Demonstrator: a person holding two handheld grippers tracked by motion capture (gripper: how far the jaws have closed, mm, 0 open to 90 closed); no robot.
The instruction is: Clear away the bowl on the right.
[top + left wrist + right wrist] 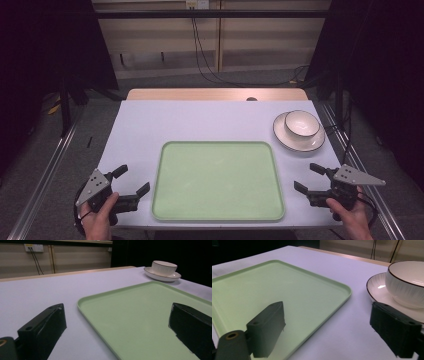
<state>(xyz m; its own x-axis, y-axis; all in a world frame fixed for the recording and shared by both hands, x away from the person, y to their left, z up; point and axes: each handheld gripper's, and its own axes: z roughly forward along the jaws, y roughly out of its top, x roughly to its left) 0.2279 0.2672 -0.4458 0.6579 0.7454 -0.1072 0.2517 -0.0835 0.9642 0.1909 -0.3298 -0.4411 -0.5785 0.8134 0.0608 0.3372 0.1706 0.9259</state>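
Overhead, a pale lilac worktop (200, 122) carries a light green tray (218, 181) lying flat at its near middle, with nothing on it. Beyond the tray's far right corner, near but apart from it, a white bowl (301, 123) with a thin dark rim sits upright on a matching saucer (298, 141). The left gripper (134, 181) hovers just beside the tray's near left corner, held in a hand (97, 220), its jaws spread wide and gripping nothing. The right gripper (306, 177) hovers just beside the tray's near right edge in the other hand (350, 212), its jaws likewise wide apart and holding nothing; in the right gripper view the bowl and saucer lie close ahead of them. Behind the tray, a strip of bare wood (215, 94) shows along the worktop's far edge. Farther back stands a beige panelled wall with a socket (196, 4), from which black cables (205, 60) trail down to a grey floor. Dark curtains close off both sides of the room, and metal rails (45, 175) run along the floor on either side of the worktop.
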